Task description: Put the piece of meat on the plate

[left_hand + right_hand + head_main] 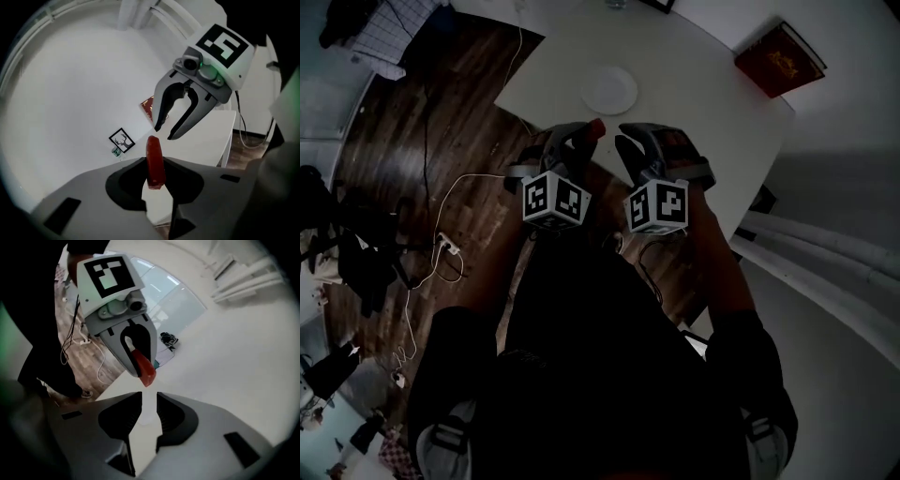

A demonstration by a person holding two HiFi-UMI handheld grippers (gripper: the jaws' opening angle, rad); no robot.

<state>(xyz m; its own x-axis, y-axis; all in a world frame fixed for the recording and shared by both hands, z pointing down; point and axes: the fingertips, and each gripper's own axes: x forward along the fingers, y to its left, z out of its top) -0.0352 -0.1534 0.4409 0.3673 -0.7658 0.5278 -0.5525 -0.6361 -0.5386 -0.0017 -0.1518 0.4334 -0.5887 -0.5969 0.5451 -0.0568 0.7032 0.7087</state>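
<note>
Where the head view looks steeply down, a white table (712,103) fills the upper field above a dark wooden floor (412,159), on which a white cable (427,267) trails. Both tools are held side by side at the table's near edge. The left gripper (157,174) is clenched on the piece of meat (154,159), a narrow red slab standing upright between its pads, with its upper end projecting past the fingertips. The right gripper (149,394) is released: its jaws stand slightly apart with only the pale tabletop showing through the gap. A dark red book (779,58) lies near the table's far right corner. The plate (609,90), round, white and bare, sits on the table beyond the grippers, well apart from the book. The meat is clear of the plate, raised in the left gripper on the near side of it.
</note>
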